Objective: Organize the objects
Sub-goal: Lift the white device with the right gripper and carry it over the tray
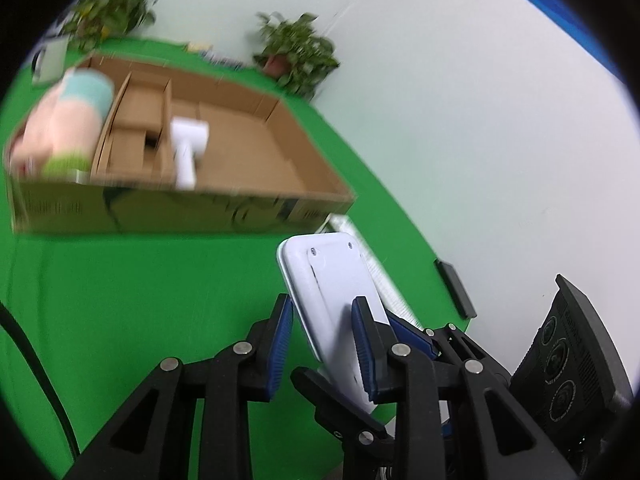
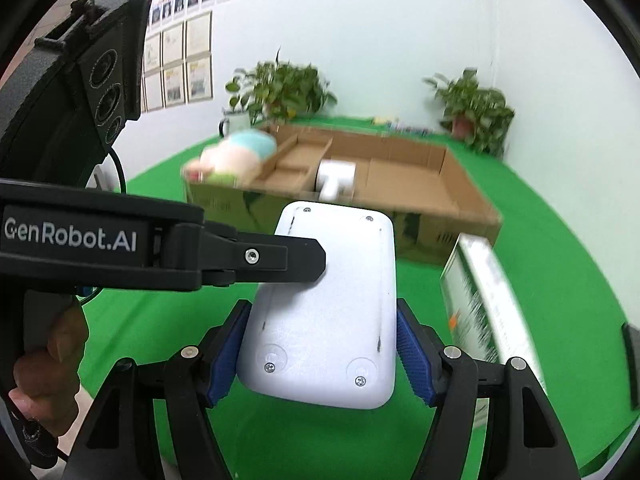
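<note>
A flat white device [image 2: 332, 312] with screws in its back hangs above the green table, held by both grippers. My right gripper [image 2: 322, 306] is shut on it, with the blue pads against its two long sides. My left gripper [image 1: 323, 304] is shut across the device [image 1: 328, 272] at its edge, and one of its fingers [image 2: 300, 258] lies on the device's back. Behind stands an open cardboard box [image 2: 440, 184] with dividers. It holds a plush toy [image 2: 236, 156] at the left end and a white T-shaped object [image 2: 334, 178] in the middle.
A long green-and-white carton [image 2: 480, 304] lies on the green cloth to the right of the device, with a small black object [image 2: 630, 360] beyond it. Two potted plants [image 2: 280, 88] stand by the back wall. A hand [image 2: 48, 360] grips the left handle.
</note>
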